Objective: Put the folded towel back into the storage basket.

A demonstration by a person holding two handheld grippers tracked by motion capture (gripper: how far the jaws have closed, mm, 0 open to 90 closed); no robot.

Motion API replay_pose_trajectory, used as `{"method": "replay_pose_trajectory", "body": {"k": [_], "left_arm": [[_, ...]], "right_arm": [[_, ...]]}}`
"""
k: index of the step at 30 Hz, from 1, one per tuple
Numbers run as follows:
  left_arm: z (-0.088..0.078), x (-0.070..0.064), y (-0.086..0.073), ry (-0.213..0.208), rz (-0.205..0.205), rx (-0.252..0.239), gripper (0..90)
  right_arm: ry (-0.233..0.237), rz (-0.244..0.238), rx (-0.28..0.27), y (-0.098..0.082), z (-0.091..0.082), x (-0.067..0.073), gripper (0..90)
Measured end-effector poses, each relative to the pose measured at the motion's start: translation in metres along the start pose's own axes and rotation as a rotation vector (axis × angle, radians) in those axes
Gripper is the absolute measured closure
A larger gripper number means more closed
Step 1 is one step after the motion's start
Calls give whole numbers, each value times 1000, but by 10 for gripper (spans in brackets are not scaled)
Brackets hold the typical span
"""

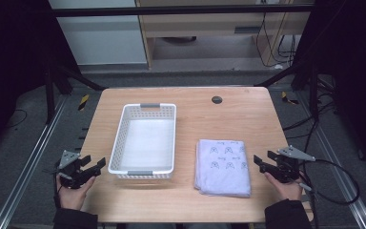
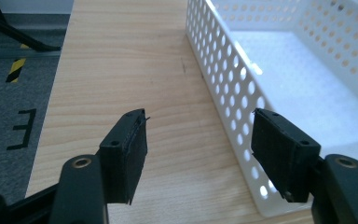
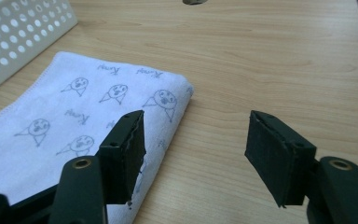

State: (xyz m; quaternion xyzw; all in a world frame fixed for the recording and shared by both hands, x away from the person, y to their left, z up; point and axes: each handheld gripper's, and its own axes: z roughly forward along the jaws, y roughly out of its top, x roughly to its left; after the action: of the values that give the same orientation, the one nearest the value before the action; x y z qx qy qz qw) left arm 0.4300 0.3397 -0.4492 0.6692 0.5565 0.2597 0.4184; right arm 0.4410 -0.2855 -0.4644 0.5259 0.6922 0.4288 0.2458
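I read this as the approach step, before any contact: my right gripper hovers just beside the right edge of the folded towel, jaws spread wide and holding nothing, and in the right gripper view the towel's near corner sits under the left jaw while the other jaw stands over bare wood. My left gripper waits released as well, just beside the near left corner of the white perforated basket, its jaws straddling the basket's side wall without touching it. The towel lies flat on the table, to the right of the basket and apart from it, near the front edge. Its long axis runs front to back, roughly parallel to the basket's long sides. The folded, rounded edge faces my right gripper. I judge that the next move calls for lowering the right jaws around that thick edge and closing on all layers, so the fold holds when lifted toward the empty basket.
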Motion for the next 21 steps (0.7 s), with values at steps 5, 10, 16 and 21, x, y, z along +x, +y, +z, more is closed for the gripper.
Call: {"method": "replay_pose_trajectory", "body": {"k": [5, 10, 16, 21], "left_arm": [[-11, -7, 9, -10, -3, -44, 352], [-17, -17, 16, -47, 8, -58, 344], [-20, -33, 23, -75, 38, -68, 330], [-20, -47, 28, -99, 64, -70, 328]], "right_arm": [[10, -10, -10, 2, -2, 3, 339], [30, -15, -1, 4, -3, 5, 347], [29, -27, -4, 8, -5, 7, 363], [32, -29, -27, 12, -9, 7, 366]]}}
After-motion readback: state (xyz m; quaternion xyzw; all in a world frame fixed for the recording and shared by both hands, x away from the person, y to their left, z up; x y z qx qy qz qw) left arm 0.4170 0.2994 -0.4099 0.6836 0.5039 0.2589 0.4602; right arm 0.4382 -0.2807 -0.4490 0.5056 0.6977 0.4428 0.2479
